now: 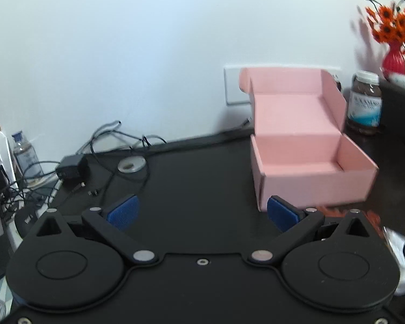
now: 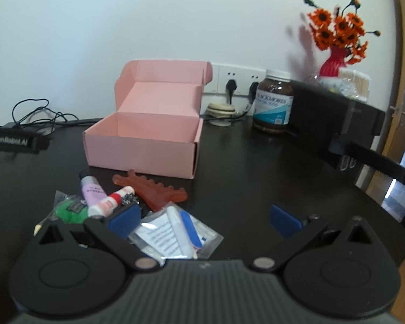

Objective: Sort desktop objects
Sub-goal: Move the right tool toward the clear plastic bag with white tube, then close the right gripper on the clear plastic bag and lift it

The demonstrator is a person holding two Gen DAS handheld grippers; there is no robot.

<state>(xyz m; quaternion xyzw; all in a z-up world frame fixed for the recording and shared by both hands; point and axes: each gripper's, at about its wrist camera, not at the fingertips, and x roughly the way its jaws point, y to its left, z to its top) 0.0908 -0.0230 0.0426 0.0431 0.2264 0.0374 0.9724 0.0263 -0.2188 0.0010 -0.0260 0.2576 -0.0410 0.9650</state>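
The left gripper [image 1: 202,212] is held with its jaws spread wide, and nothing is caught between the blue pads [image 1: 122,212]. It is poised above the dark desk [image 1: 197,172]. Ahead of its right finger, and just beyond that fingertip, the pink box [image 1: 307,162] is seen with its lid folded up and back; no contents can be seen inside it. Farther ahead and to the right, a brown supplement jar [image 1: 364,102] is placed beside the box, and a red vase of orange flowers [image 1: 394,40] is seen beyond it. Ahead to the left, a black power adapter [image 1: 71,170] is surrounded by tangled cables [image 1: 116,137].

The right gripper [image 2: 205,220] is likewise held wide open, and nothing is gripped. Around and just ahead of its left finger a cluster of small items is spread on the desk: a clear packet [image 2: 175,232] lies between the fingers, close to the left one, with a blue stick and printed paper inside. Past the left fingertip a red-and-white tube [image 2: 112,201] is laid against a lilac tube [image 2: 91,189], and a green item [image 2: 68,210] is seen to their left. A reddish translucent comb [image 2: 151,189] is placed between these items and the box. Straight ahead of the left finger the same pink box [image 2: 145,140] stands open, well apart from the tool. A black case [image 2: 334,118] is set ahead to the right.
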